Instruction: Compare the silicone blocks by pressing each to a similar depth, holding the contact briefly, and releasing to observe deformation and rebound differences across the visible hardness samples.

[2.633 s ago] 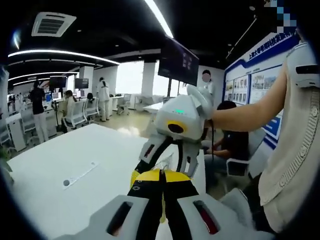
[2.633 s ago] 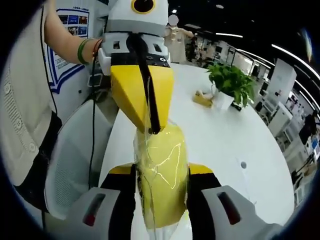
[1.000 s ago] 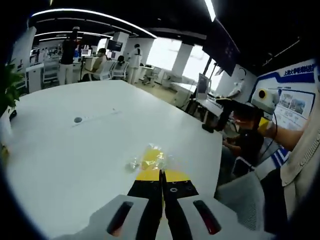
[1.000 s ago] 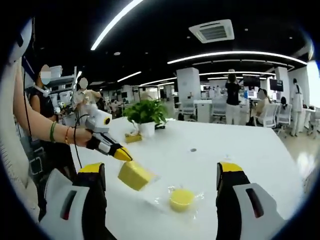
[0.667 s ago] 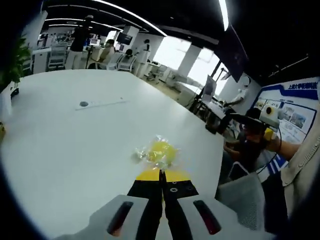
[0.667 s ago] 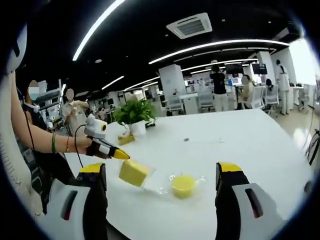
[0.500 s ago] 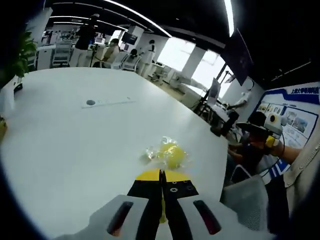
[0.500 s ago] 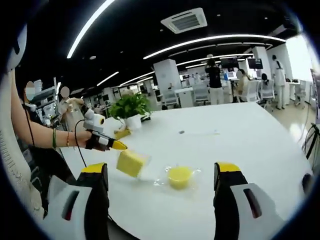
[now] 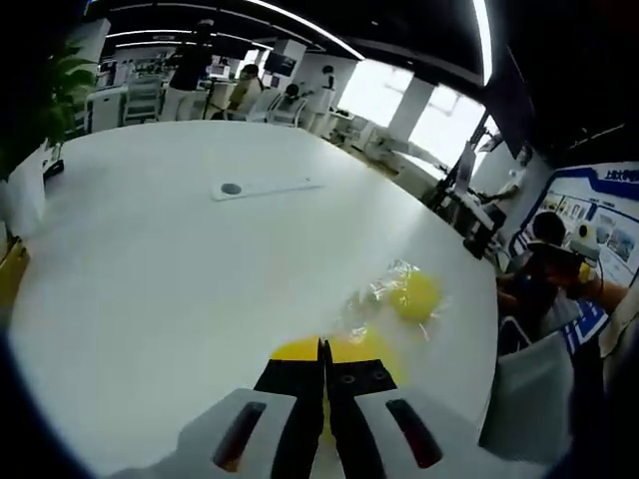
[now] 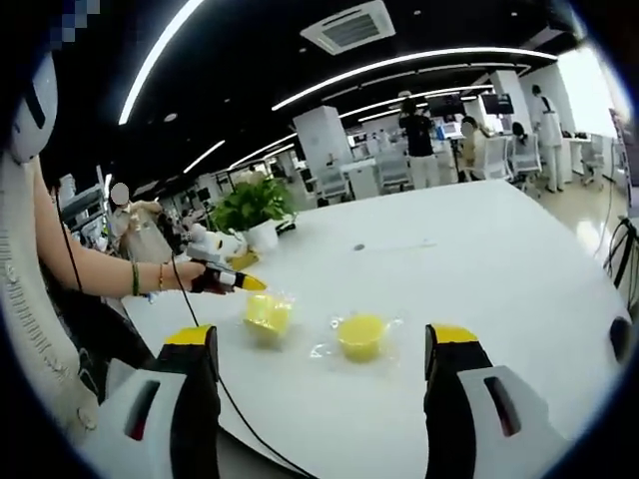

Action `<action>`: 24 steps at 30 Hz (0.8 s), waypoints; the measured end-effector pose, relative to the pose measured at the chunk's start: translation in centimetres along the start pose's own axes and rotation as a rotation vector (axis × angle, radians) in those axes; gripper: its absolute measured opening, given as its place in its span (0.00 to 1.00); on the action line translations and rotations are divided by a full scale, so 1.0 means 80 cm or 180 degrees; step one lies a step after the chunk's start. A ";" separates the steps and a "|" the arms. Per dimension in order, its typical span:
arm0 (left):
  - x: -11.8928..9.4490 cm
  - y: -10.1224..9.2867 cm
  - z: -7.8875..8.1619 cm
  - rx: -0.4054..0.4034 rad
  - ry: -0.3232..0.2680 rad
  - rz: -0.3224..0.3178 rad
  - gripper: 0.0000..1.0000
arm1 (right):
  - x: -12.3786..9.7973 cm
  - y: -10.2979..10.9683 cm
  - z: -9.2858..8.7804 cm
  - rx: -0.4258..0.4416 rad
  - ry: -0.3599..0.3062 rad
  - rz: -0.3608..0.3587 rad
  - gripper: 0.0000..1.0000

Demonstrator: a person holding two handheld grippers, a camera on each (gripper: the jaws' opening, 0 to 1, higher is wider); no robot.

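Silicone blocks on a broad white table (image 10: 479, 259), potted plant (image 10: 252, 205) behind, right gripper (image 10: 319, 384) jaws spread wide, left gripper (image 10: 247, 283) jaws pressed together beside the wrapped square block (image 10: 267, 312), round block (image 10: 360, 334) lying nearby.

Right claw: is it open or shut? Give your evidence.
Open. In the right gripper view, the right claw has jaws standing wide apart, holding nothing.

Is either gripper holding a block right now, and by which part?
Right gripper is open, holding nothing. Left gripper is shut against the near yellow block's wrapper; whether it grips it cannot be told.
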State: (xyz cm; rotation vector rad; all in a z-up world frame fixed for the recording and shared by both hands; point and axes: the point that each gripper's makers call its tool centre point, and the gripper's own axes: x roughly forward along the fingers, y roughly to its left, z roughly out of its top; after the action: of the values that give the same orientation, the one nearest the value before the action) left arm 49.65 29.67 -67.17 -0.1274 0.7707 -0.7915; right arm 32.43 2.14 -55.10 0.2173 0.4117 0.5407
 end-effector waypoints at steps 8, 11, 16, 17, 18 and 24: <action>0.024 0.029 -0.031 -0.0039 0.0212 0.0042 0.00 | 0.009 -0.006 -0.014 0.0137 0.0078 -0.0046 0.78; 0.027 0.030 -0.037 -0.0065 0.0236 0.0011 0.00 | 0.013 -0.005 -0.020 0.0142 0.0109 -0.0058 0.78; 0.027 0.034 -0.045 -0.0086 0.0269 0.0020 0.00 | 0.017 -0.005 -0.023 0.0183 0.0133 -0.0046 0.78; 0.027 0.035 -0.047 -0.0103 0.0267 0.0029 0.00 | 0.018 -0.005 -0.022 0.0175 0.0135 -0.0044 0.78; 0.027 0.035 -0.047 -0.0107 0.0264 0.0031 0.00 | 0.018 -0.005 -0.022 0.0171 0.0133 -0.0041 0.78; 0.025 0.036 -0.048 -0.0297 0.0174 0.0015 0.00 | 0.019 -0.003 -0.021 0.0144 0.0142 -0.0013 0.77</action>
State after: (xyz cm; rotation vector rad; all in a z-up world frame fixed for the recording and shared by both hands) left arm 49.73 30.99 -72.18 -0.1880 0.8599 -0.7574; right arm 33.00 2.89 -57.15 0.2482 0.4679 0.5332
